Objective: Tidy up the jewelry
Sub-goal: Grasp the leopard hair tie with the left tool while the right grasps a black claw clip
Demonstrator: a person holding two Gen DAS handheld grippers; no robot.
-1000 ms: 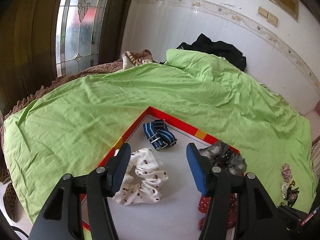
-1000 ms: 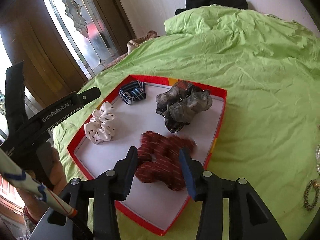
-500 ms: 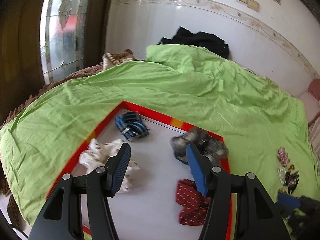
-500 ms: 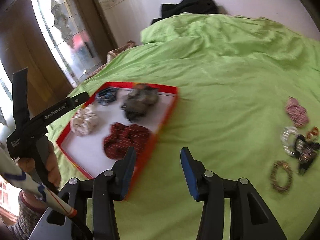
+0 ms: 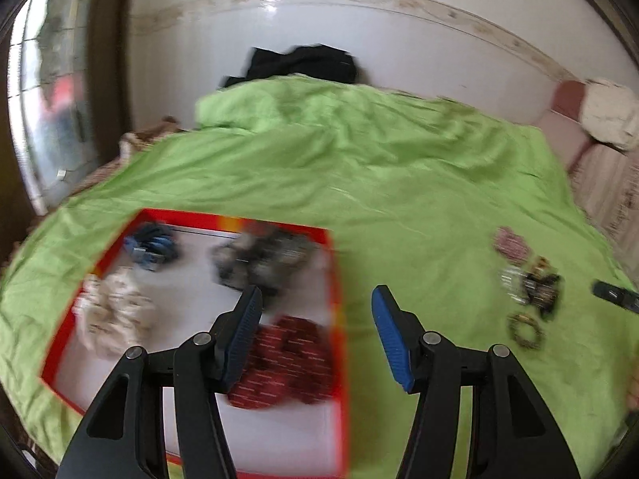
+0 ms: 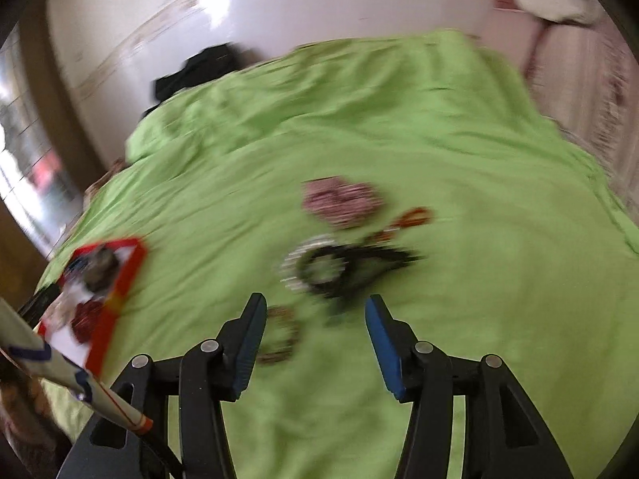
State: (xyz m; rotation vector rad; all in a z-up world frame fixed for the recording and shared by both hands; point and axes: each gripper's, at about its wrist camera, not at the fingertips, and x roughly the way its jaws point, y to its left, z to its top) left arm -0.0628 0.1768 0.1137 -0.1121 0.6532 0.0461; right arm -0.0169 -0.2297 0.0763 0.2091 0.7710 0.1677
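A red-rimmed white tray (image 5: 337, 263) lies on the green bedspread and holds a white scrunchie (image 5: 112, 311), a blue striped one (image 5: 149, 243), a grey one (image 5: 259, 259) and a red one (image 5: 287, 359). My left gripper (image 5: 315, 299) is open and empty above the tray's right edge. A loose pile lies to the right: a pink scrunchie (image 6: 341, 199), a silver bracelet (image 6: 307, 263), a black clip (image 6: 359, 267), an orange piece (image 6: 411, 217) and a brown beaded bracelet (image 6: 281, 335). My right gripper (image 6: 313, 307) is open and empty just in front of that pile. Both views are blurred.
The green bedspread (image 5: 359, 167) covers the bed. Black clothing (image 5: 299, 64) lies at the far edge by the white wall. A window (image 5: 52, 92) is at the left, a pink cushion (image 5: 567, 119) at the right. The tray also shows in the right wrist view (image 6: 131, 271).
Both grippers have swung right. The left moved from over the tray's middle to its right edge. The right left the red scrunchie in the tray and now faces the loose pile.
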